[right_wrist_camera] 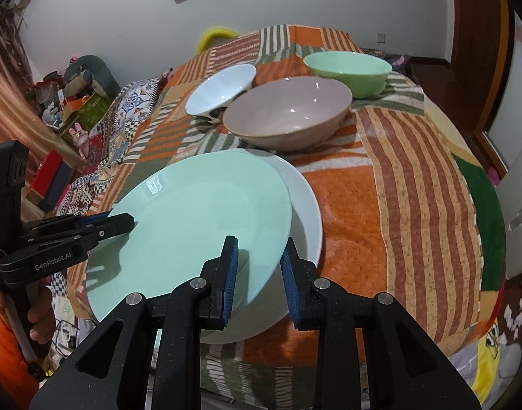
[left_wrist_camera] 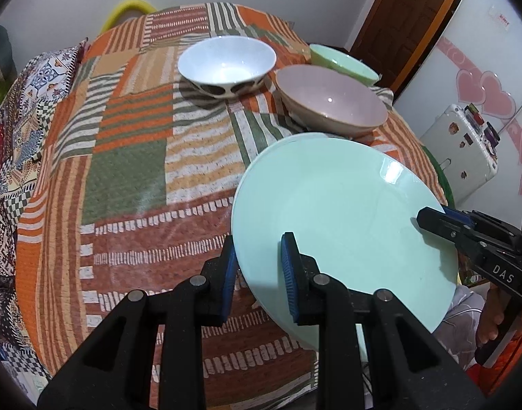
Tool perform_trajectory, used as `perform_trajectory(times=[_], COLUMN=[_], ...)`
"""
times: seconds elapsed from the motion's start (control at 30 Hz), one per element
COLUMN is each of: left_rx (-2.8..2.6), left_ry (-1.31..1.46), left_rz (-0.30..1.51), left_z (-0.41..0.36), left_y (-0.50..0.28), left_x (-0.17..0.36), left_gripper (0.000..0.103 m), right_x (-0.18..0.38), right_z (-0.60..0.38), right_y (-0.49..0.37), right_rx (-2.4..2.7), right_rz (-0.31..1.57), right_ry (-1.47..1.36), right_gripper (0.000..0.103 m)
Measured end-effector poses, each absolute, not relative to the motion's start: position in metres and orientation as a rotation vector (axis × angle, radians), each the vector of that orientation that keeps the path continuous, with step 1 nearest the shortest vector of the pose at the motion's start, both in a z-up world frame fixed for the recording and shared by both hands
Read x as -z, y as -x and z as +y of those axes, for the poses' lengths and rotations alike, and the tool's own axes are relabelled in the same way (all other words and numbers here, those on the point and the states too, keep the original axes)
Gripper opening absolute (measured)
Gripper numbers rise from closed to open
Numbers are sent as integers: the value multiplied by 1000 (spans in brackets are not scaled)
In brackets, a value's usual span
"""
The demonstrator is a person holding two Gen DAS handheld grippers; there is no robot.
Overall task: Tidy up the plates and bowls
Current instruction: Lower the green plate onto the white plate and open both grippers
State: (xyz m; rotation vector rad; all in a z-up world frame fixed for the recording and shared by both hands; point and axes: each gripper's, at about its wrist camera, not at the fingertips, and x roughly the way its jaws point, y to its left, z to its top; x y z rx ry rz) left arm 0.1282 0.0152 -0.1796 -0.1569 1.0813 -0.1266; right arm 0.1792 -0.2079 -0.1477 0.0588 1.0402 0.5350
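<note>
A mint-green plate (left_wrist_camera: 339, 212) (right_wrist_camera: 199, 222) hangs tilted just over a white plate (right_wrist_camera: 307, 212) that lies on the cloth. My left gripper (left_wrist_camera: 261, 273) is shut on the mint plate's left rim, one pad above and one below. My right gripper (right_wrist_camera: 259, 273) is shut on the opposite rim. Each wrist view also shows the other gripper: the right gripper (left_wrist_camera: 423, 218) and the left gripper (right_wrist_camera: 129, 222). Behind the plates stand a beige-pink bowl (left_wrist_camera: 332, 102) (right_wrist_camera: 288, 112), a white bowl with dark spots (left_wrist_camera: 226, 61) (right_wrist_camera: 221, 89) and a green bowl (left_wrist_camera: 343, 63) (right_wrist_camera: 348, 68).
A striped orange patchwork cloth (left_wrist_camera: 131, 157) (right_wrist_camera: 414, 188) covers the round table. A small white fridge (left_wrist_camera: 466, 136) and a brown door (left_wrist_camera: 407, 17) stand past the table's right side. Toys and boxes (right_wrist_camera: 72, 102) crowd the floor at the left. A person's hand (right_wrist_camera: 38, 311) grips the left handle.
</note>
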Motion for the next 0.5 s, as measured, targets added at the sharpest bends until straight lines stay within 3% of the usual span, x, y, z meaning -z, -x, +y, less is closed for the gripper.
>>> perform_trajectory(times=[0.5], left_rx=[121], left_ry=[132], left_rz=[1140], left_z=[6], left_y=[-143], left_x=[197], left_gripper=[25], right_x=[167], right_z=[-216], right_y=[-187], right_rx=[-532], right_rz=[1087], right_ry=[-86], right_gripper=[25])
